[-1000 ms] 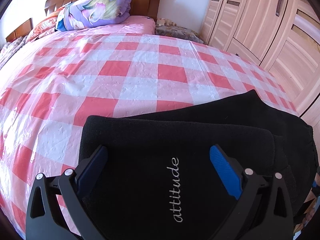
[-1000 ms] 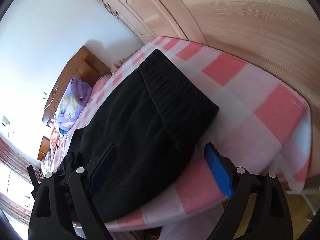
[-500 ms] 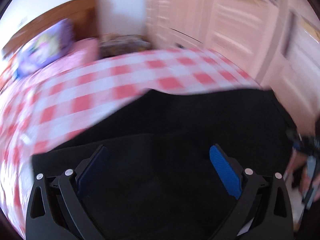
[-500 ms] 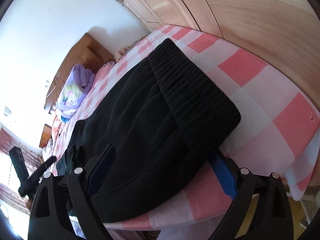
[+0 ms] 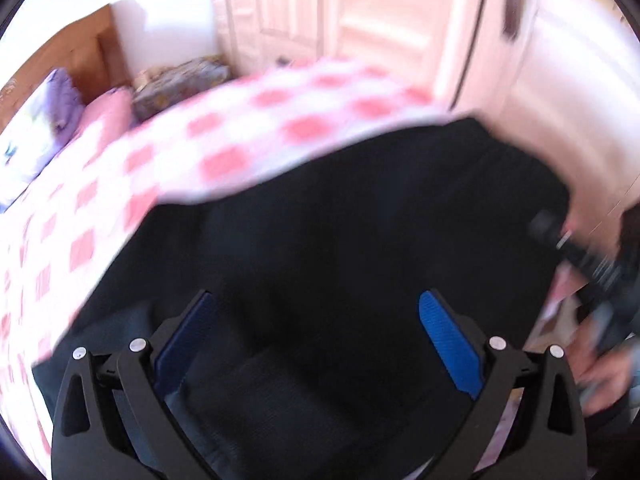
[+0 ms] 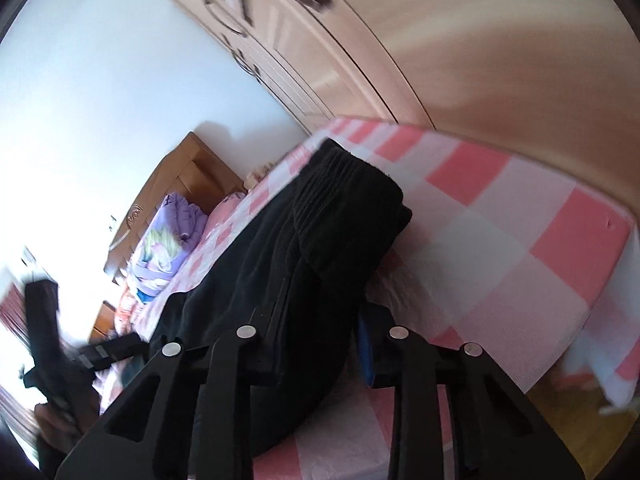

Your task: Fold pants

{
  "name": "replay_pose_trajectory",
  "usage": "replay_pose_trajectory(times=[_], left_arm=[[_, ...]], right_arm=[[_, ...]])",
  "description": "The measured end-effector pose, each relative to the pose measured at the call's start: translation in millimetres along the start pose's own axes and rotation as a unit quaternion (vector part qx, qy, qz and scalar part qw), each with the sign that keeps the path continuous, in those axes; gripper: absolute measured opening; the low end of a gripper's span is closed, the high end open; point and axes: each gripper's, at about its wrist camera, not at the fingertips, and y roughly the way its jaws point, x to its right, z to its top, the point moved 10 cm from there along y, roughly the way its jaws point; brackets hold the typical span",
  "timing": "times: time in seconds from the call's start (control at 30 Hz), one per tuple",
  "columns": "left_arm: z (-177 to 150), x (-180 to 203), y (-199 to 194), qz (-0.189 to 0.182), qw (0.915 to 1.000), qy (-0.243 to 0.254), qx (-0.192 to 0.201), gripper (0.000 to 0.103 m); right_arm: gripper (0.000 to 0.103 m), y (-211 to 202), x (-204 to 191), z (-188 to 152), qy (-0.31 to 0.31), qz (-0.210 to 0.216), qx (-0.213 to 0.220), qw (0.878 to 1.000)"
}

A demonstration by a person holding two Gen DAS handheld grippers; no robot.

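Note:
The black pants (image 5: 360,220) lie folded across the near right part of the bed, ribbed waistband (image 6: 344,200) towards the wardrobe. My left gripper (image 5: 320,332) hovers open over the dark fabric, nothing between its blue pads (image 5: 448,344); this view is motion-blurred. My right gripper (image 6: 320,340) sits at the pants' near edge, jaws closing, with a thick bunch of black fabric pinched between the fingers. The waistband end is humped up off the sheet. At the right edge of the left wrist view, a hand (image 5: 600,376) holds the other tool.
The bed has a pink-and-white checked sheet (image 6: 500,240), and its corner and edge are close on the right. A pale wooden wardrobe (image 6: 440,40) stands right beside the bed. A purple quilt (image 6: 168,236) lies by the wooden headboard (image 6: 188,172).
The right jaws have narrowed from wide open onto the pants' near edge. The left gripper has swung to the right over the pants and rolled; it stays open.

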Motion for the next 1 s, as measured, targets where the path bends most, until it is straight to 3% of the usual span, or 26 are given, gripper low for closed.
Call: replay_pose_trajectory(times=[0.1,0.23,0.33,0.47,0.6,0.67,0.83,0.87,0.9,0.93,0.97,1.0], left_arm=[[46,47,-7,-0.045,0.9987,0.026,-0.005,0.101],[97,132,14,-0.074,0.9901,0.102,-0.061,0.101],[111,188,44,-0.054,0.9781,0.158,-0.124,0.101],[100,230,87,-0.013,0.9545,0.211,-0.21,0.101],[82,233,117,0.106,0.9173,0.289,-0.253,0.101],[72,224,126,0.165,0.888,0.329,-0.277,0.101],[55,202,143,0.234,0.8369,0.388,-0.307,0.101],[53,199,144,0.238,0.832,0.397,-0.306,0.093],[49,198,144,0.221,0.8365,0.397,-0.306,0.084],[48,199,142,0.198,0.8465,0.386,-0.309,0.064],[49,198,138,0.179,0.8591,0.37,-0.305,0.049],[54,195,132,0.171,0.87,0.358,-0.292,0.044]], right_arm=[[0.026,-6,-14,0,-0.048,-0.023,0.027,0.998],[0.026,-6,-17,0,-0.082,-0.058,0.045,0.994],[0.026,-5,-21,-3,-0.108,-0.081,0.055,0.989],[0.026,-4,-25,-1,-0.135,-0.093,0.061,0.985],[0.026,-5,-21,0,-0.141,-0.091,0.061,0.984],[0.026,-6,-19,0,-0.142,-0.091,0.061,0.984],[0.027,-7,-21,1,-0.15,-0.092,0.06,0.982],[0.031,-9,-22,-1,-0.151,-0.091,0.057,0.983],[0.034,-9,-23,-2,-0.149,-0.085,0.052,0.984],[0.036,-10,-23,-2,-0.145,-0.081,0.05,0.985],[0.057,-12,-22,-3,-0.141,-0.078,0.049,0.986],[0.088,-14,-23,-4,-0.14,-0.072,0.047,0.986]])
